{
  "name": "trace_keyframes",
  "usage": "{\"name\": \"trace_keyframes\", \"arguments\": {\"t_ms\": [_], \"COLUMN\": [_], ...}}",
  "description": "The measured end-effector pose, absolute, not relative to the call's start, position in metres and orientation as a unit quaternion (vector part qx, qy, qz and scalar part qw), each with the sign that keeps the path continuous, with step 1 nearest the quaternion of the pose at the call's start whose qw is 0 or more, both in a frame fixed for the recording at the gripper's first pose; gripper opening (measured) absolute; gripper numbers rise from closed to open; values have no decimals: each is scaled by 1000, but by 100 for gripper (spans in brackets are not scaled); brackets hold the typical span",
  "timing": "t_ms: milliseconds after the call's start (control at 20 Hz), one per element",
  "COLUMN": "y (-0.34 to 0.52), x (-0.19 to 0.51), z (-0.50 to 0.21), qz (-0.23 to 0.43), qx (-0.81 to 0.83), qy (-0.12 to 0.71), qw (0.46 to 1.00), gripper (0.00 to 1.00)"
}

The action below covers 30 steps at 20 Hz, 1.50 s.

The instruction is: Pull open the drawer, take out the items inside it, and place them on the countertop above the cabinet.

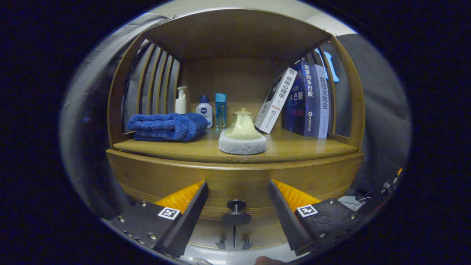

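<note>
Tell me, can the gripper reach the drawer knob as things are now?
Probably yes. The gripper is open, and the drawer knob sits between its fingers with nothing in the way. The drawer front looks closed.

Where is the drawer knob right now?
In the gripper view, the drawer knob sits on the drawer front below the shelf, centred between the open fingers, untouched.

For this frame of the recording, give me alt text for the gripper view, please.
The open tongs point at a wooden cabinet's closed drawer front, its dark round knob between the fingers, untouched. On the countertop above sit a folded blue towel, a cream-handled scrubbing pad, three bottles and leaning books.
</note>
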<state>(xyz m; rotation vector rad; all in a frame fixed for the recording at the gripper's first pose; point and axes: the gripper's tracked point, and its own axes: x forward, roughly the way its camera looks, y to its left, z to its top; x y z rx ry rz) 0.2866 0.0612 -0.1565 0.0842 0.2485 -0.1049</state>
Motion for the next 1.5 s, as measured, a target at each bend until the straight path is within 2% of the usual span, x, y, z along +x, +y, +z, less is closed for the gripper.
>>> {"name": "trace_keyframes", "arguments": {"t_ms": [1100,1500], "y": [61,41], "x": [289,252], "z": [-159,-100], "qz": [-48,-54], "qx": [20,46], "qy": [119,79], "qw": [992,994], "gripper": [100,99]}}
